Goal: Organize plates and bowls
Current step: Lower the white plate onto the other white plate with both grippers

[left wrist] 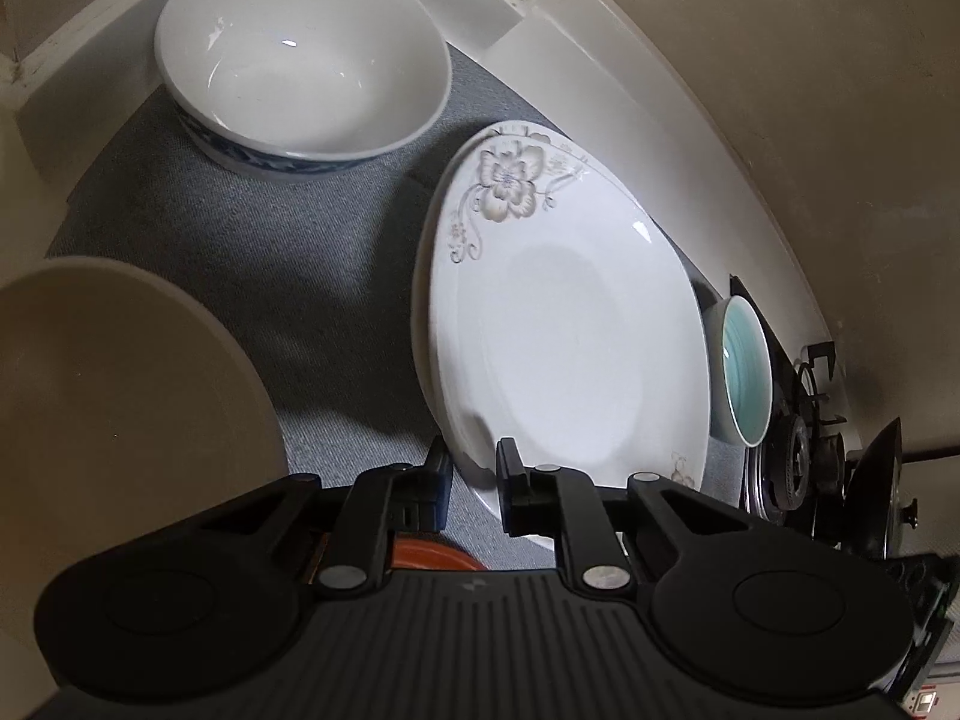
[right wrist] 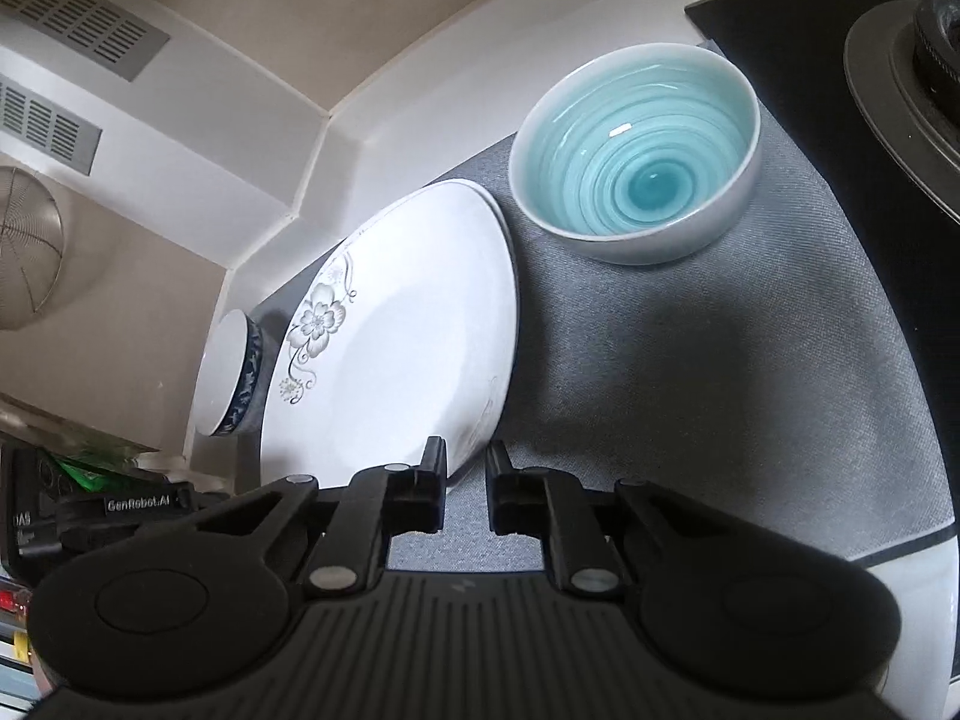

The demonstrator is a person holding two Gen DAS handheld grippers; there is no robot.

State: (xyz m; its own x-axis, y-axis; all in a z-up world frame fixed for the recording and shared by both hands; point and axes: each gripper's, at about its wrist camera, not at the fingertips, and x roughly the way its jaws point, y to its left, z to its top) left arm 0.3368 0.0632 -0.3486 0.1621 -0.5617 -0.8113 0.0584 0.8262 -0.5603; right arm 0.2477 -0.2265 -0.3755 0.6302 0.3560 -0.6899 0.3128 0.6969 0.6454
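Observation:
A white plate with a flower print lies on another plate on the grey mat. My left gripper has its jaws on either side of the plate's near rim, narrowly apart. A white bowl with a blue band stands behind. A beige bowl is at the left. In the right wrist view the flowered plate lies left of a teal spiral bowl. My right gripper is narrowly open and empty, at the plate's near edge above the mat.
A gas stove burner and a dark pan lid sit at the right beyond the teal bowl. Something orange shows under the left gripper. White counter walls back the mat. A wire strainer hangs at the left.

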